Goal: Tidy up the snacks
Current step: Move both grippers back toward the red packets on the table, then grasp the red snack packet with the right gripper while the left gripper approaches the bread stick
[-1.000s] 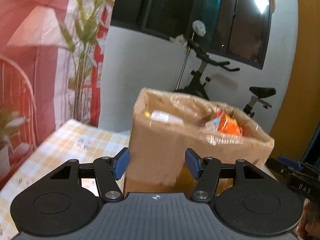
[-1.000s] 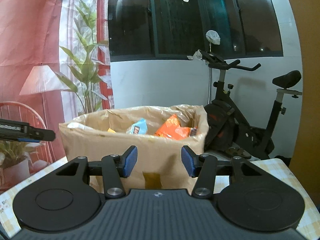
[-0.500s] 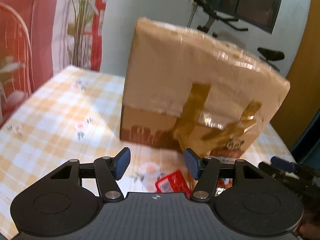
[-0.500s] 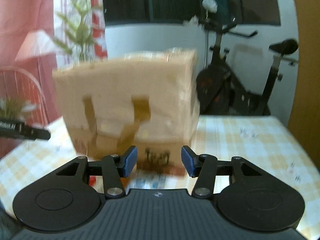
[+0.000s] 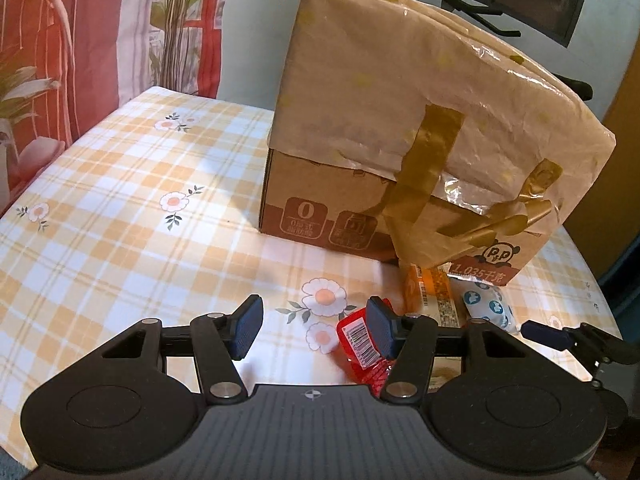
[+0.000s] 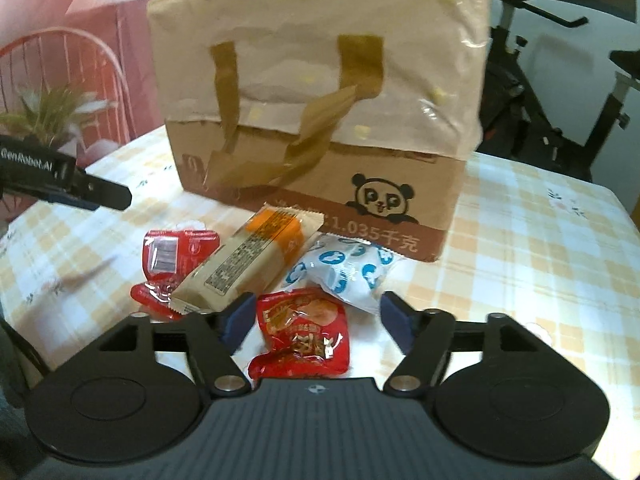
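A tall cardboard box (image 6: 320, 112) lined with a beige plastic bag stands on the checked tablecloth; it also shows in the left wrist view (image 5: 420, 140). Loose snacks lie in front of it: a red packet (image 6: 302, 332), an orange-and-beige bar (image 6: 248, 264), a white-and-blue pouch (image 6: 348, 272) and a small red pack (image 6: 168, 256). My right gripper (image 6: 318, 316) is open and empty, low over the red packet. My left gripper (image 5: 314, 326) is open and empty, with the small red pack (image 5: 360, 346) by its right finger.
The tablecloth (image 5: 120, 208) spreads to the left of the box. A potted plant (image 6: 48, 116) and red chair stand at the left edge. An exercise bike (image 6: 560, 92) stands behind the table on the right. The left gripper's tip (image 6: 80, 190) shows in the right wrist view.
Both grippers have dropped from level with the box rim down to the table in front of it. The loose snacks have come into view. Both stay open.
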Tool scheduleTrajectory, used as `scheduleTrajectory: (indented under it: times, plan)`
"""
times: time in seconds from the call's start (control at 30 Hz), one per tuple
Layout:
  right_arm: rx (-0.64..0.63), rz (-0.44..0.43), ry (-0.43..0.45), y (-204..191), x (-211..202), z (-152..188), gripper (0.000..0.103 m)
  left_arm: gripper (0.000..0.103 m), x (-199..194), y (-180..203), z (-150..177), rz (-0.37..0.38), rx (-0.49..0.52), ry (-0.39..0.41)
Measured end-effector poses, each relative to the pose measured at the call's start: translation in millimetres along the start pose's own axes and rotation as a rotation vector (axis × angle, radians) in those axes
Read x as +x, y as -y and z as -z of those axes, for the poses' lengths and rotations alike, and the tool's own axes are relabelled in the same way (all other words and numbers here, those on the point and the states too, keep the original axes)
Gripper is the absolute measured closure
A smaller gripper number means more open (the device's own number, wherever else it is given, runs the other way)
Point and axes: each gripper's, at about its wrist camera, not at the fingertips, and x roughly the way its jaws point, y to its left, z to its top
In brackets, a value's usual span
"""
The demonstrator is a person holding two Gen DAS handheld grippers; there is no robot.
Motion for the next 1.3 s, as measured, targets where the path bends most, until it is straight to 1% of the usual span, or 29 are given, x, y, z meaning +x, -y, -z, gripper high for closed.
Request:
scheduleTrajectory:
  times: [0.13,0.23,0.4,0.53,0.6,0.67,0.73,0.77,0.87,0.93,1.0,1.17,1.3]
  plan:
    - [-0.048,0.000,-0.028,-5,10,0,0.022,0.044,0,1,0,0.003,0.003,-0.004]
    - [-0.058,0.015,-0.030,-6,11,0,0.023,0.044,1,1,0,0.001,0.002,-0.004]
    - [-0.032,0.036,-0.014,-7,2,3,0.024,0.044,3,2,1,0.004,0.003,-0.012]
    - [0.014,0.032,-0.038,0,2,7,0.025,0.044,4,2,1,0.010,0.010,-0.019]
    - [0.016,0.022,-0.054,0,5,7,0.025,0.044,4,2,2,0.010,0.012,-0.019]
    - [-0.002,0.006,-0.064,-2,9,6,0.026,0.044,3,0,2,0.008,0.011,-0.018]
    - [-0.022,-0.006,-0.078,-5,15,7,0.032,0.044,3,0,2,0.004,0.009,-0.018]
    - [-0.032,-0.006,-0.082,-7,17,7,0.032,0.044,3,-1,2,0.003,0.009,-0.019]
    - [-0.044,-0.009,-0.064,-7,20,8,0.035,0.044,2,-1,2,0.000,0.008,-0.019]
    - [-0.045,-0.012,-0.050,-5,19,9,0.042,0.044,3,0,2,0.001,0.010,-0.019]
    - [-0.038,-0.014,-0.035,-2,17,12,0.045,0.044,3,2,3,0.002,0.013,-0.022]
    - [-0.009,-0.015,-0.006,0,9,19,0.049,0.044,5,3,4,0.002,0.026,-0.033]
    - [0.045,0.015,0.027,8,4,21,0.049,0.044,7,4,6,0.002,0.037,-0.044]
